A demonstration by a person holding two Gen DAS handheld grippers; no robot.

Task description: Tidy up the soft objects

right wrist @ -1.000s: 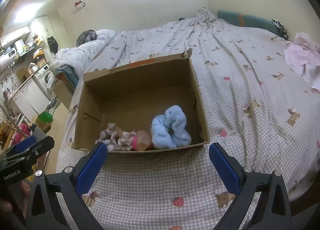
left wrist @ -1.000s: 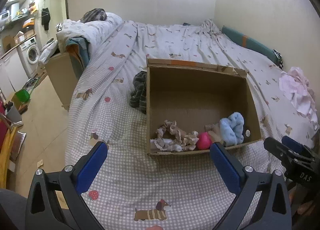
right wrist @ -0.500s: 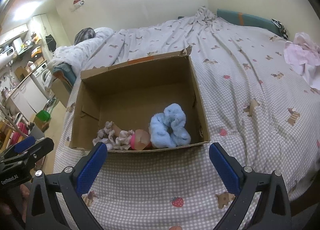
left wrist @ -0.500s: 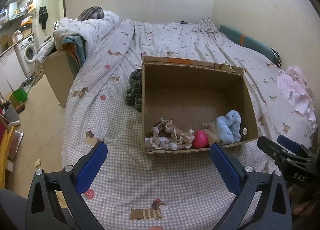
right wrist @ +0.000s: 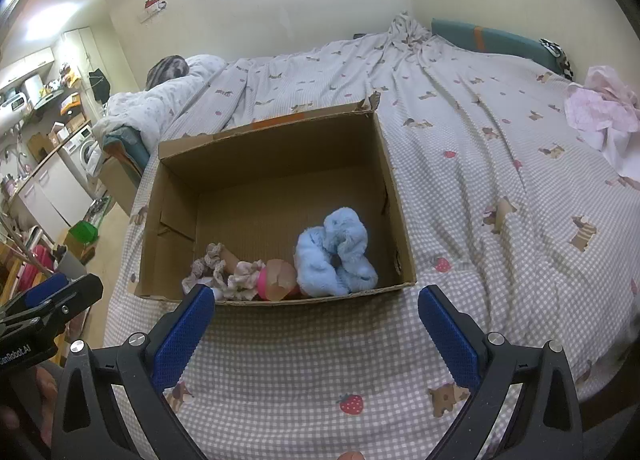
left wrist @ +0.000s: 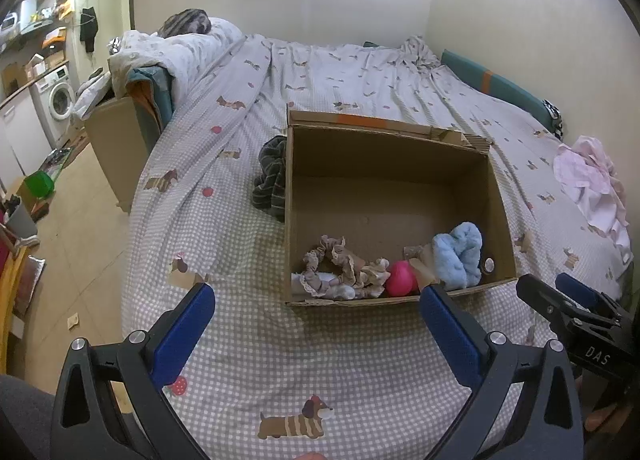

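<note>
Your left gripper sits at the bottom of its frame with its blue fingers spread wide, holding and touching nothing. Your right gripper is just as wide apart and empty, low in its frame above the checked bedsheet. The cardboard box fills the centre of both views. Along its near wall lie the blue fluffy scrunchie, the pink ball and the beige frilled scrunchie. A dark striped cloth rests against the box's left side.
</note>
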